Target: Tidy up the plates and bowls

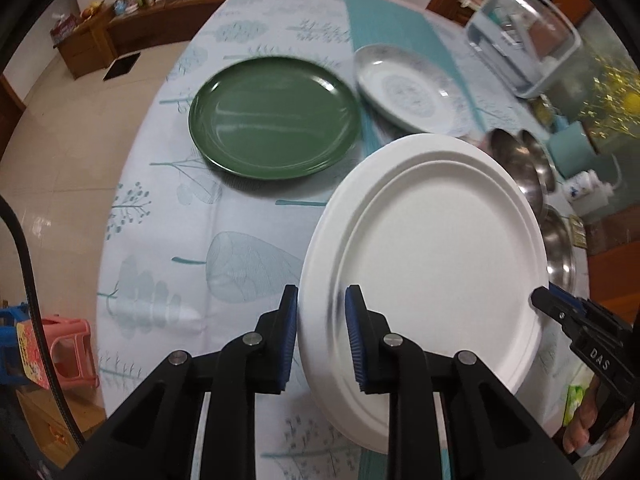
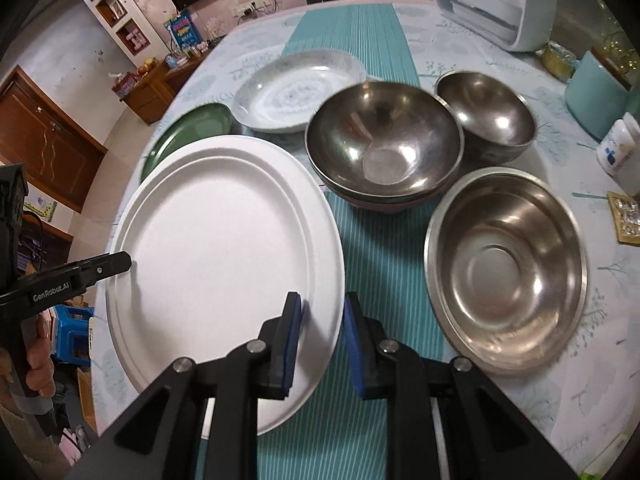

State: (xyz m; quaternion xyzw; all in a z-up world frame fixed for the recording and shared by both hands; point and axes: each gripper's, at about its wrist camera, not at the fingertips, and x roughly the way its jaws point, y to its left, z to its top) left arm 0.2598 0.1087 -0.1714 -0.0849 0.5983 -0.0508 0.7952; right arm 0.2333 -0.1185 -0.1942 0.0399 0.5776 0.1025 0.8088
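Both grippers, left [image 1: 322, 336] and right [image 2: 322, 344], clamp opposite rims of the white plate [image 1: 432, 256], probably to stack it on the green plate [image 1: 272, 116].

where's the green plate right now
The green plate lies flat on the tablecloth, upper centre of the left wrist view, just left of the patterned pale plate and beyond the white plate.

Round white paper plate [image 2: 224, 236] with ridged rim, lifted and tilted above the table, dark green round plate [image 1: 274, 118] flat at its 11 o'clock, pale patterned ceramic dish [image 1: 410, 90] at 12, three steel bowls [image 2: 384, 140] at 1 to 3 o'clock, upright.
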